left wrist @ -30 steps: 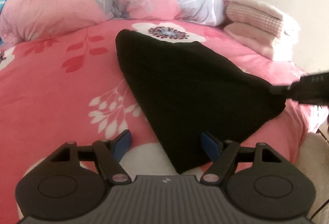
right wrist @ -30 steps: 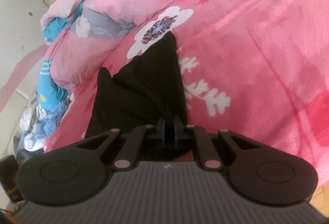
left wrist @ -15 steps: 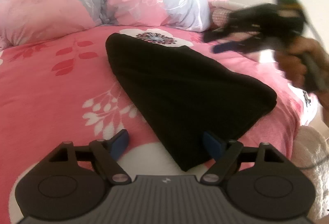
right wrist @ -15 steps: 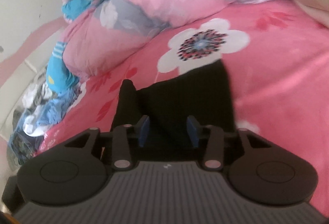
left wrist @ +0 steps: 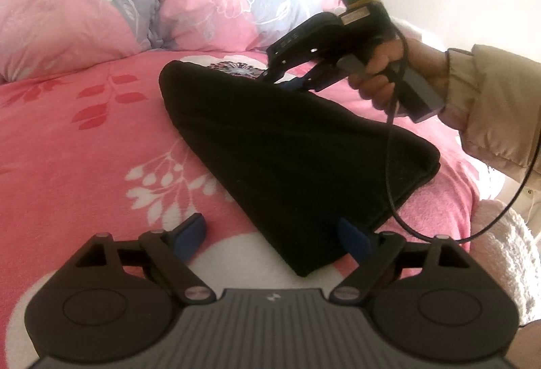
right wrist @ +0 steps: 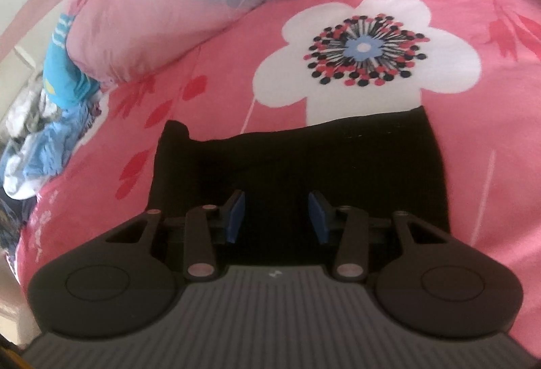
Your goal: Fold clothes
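A black garment [left wrist: 297, 145], folded into a long wedge, lies on the pink flowered bedsheet [left wrist: 67, 149]. My left gripper [left wrist: 270, 228] stands at its near corner with the jaws opening. That corner lies between the blue pads [left wrist: 351, 238] and brushes the right one, unpinched. My right gripper [left wrist: 290, 83], held by a hand [left wrist: 382, 71] in a beige sleeve, hovers low over the garment's far end. In the right wrist view it [right wrist: 277, 203] is open above the black cloth [right wrist: 304, 159], with nothing pinched.
A rolled pink and grey duvet [left wrist: 135, 7] runs along the back of the bed. Blue and white clothes [right wrist: 50, 91] are heaped at the left. A white fluffy cover [left wrist: 507, 260] sits off the bed's right edge. The right gripper's cable [left wrist: 392, 173] hangs across the garment.
The right gripper has let go of the garment's right corner, opened, and swung across to the far end. The left jaws have widened slightly.
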